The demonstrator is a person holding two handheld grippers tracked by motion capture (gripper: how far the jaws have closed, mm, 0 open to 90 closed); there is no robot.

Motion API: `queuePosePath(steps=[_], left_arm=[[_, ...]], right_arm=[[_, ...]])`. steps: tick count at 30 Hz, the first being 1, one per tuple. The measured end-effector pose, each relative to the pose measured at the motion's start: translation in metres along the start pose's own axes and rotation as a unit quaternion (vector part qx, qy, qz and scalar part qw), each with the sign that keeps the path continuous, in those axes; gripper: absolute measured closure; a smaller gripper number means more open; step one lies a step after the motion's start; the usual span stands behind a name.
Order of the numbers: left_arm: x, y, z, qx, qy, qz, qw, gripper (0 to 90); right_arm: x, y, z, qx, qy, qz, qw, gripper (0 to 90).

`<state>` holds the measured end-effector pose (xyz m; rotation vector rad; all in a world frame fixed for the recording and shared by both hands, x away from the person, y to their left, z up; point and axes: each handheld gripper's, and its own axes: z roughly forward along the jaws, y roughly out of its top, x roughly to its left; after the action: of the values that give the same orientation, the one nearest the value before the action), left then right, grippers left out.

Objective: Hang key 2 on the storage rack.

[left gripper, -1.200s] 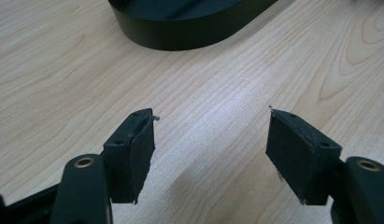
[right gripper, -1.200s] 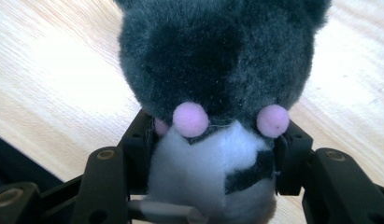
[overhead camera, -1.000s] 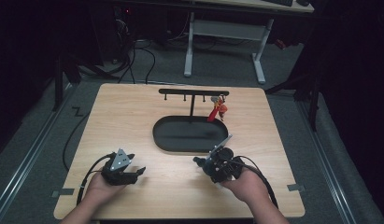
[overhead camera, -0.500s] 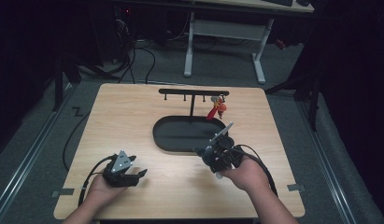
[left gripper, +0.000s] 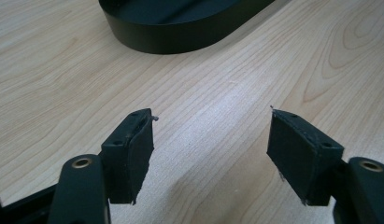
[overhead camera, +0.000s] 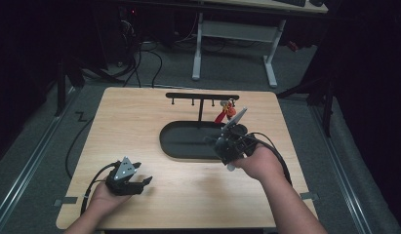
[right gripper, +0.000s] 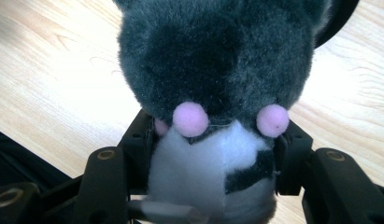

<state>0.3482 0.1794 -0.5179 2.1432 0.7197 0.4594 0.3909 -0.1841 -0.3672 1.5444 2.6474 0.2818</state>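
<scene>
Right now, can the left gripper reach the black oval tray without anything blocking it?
Probably yes. The left gripper is open and empty, and bare wooden table lies between it and the black oval tray. The right gripper holds a plush toy at the tray's far end.

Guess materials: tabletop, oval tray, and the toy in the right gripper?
Tabletop: pale wood or wood-look laminate, matte, with visible grain lines. Oval tray: black, smooth, slightly glossy wall, likely plastic or painted metal; can't tell which. Toy: plush, dark grey fuzzy pile with a white patch and pink pom-poms, squeezed between the right gripper jaws.
</scene>
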Motion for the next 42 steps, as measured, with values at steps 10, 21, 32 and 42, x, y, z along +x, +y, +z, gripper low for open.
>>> queuePosePath(steps=[10,21,32,42], left_arm=[[0.002,-0.003,-0.004,-0.001,0.001,-0.008,1.0,31.8],[0.001,-0.003,-0.003,-0.001,-0.003,-0.006,1.0,31.8],[0.0,-0.004,-0.003,0.001,-0.004,-0.001,1.0,31.8],[0.003,-0.006,-0.005,0.003,-0.002,-0.005,1.0,31.9]], right_arm=[[-0.006,0.024,-0.013,0.003,0.0,0.002,1.0,45.2],[-0.014,0.042,-0.022,0.002,0.003,0.014,0.9999,45.3],[-0.019,0.054,-0.028,0.002,0.003,0.024,0.9997,45.7],[-0.023,0.073,-0.036,-0.009,-0.011,0.029,0.9995,45.7]])
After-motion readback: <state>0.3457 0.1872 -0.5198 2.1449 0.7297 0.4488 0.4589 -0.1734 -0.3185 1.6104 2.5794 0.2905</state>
